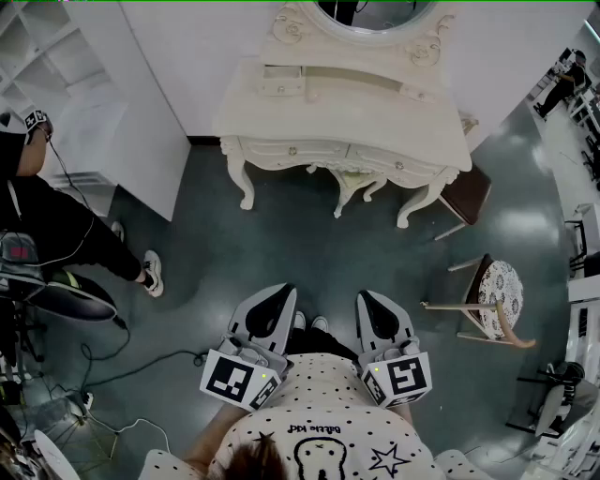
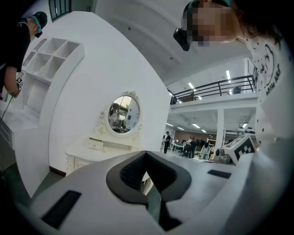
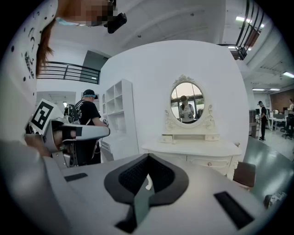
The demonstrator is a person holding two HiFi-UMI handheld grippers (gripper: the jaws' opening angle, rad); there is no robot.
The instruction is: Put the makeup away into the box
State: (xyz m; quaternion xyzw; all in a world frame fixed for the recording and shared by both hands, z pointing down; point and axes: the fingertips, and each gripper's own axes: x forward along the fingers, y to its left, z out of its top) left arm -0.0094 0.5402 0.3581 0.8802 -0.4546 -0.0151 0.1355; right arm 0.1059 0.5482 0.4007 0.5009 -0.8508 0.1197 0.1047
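Fingers of the left gripper and the right gripper were closed on nothing, side by side near the person's chest, well apart from the one table. One small box sat on its top, left of and below one oval mirror. Two chairs stood to its right.

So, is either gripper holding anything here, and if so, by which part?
Nothing is held. The left gripper and the right gripper are both shut with nothing between their jaws, well short of the dressing table.
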